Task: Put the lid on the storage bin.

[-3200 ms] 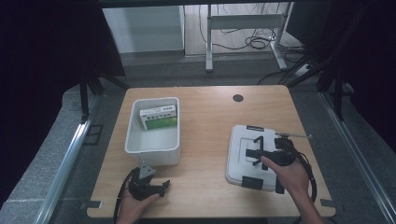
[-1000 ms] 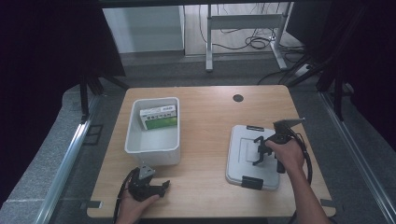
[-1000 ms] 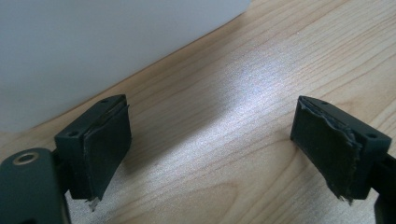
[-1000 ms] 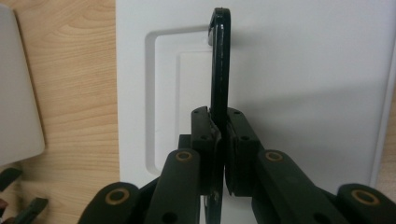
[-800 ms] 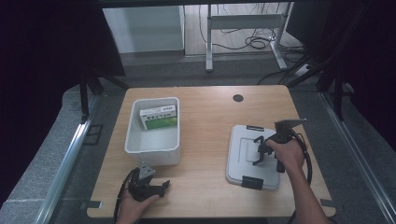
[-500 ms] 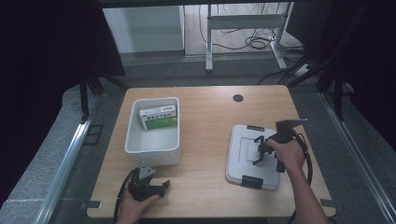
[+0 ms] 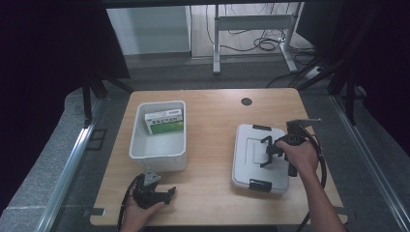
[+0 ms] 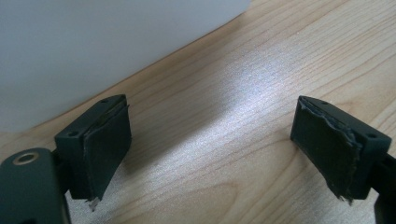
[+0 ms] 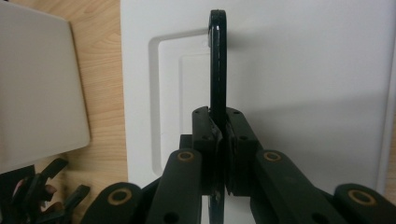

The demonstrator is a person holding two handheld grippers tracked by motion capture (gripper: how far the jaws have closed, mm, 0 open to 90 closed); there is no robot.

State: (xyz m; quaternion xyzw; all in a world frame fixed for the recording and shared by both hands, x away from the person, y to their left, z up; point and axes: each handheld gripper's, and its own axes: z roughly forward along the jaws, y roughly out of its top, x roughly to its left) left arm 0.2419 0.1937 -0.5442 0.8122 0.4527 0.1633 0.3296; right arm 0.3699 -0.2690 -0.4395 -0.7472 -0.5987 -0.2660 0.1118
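A white lidded box (image 7: 251, 162) lies at the table's right, with black latches at its front and back edges. Its black carry handle (image 9: 217, 65) stands up from the lid (image 9: 303, 93), and my right gripper (image 9: 218, 122) is shut on it edge-on. From above, the right gripper (image 7: 270, 151) reaches in over the lid from the right. My left gripper (image 7: 167, 194) rests near the table's front edge, just in front of the white bin (image 7: 140, 145). Its jaws stand wide open over bare wood in the left gripper view (image 8: 212, 135), with nothing between them.
The open white bin holds a green and white carton (image 7: 165, 121) at its far end; its wall (image 8: 93, 42) rises just beyond the left jaws. A dark round grommet (image 7: 246, 101) sits at the table's back. Bare wood (image 7: 208, 145) lies between bin and box.
The right hand has moved from the lid's front part toward its right side, keeping hold of the handle, which now stands upright. The left gripper has stayed still.
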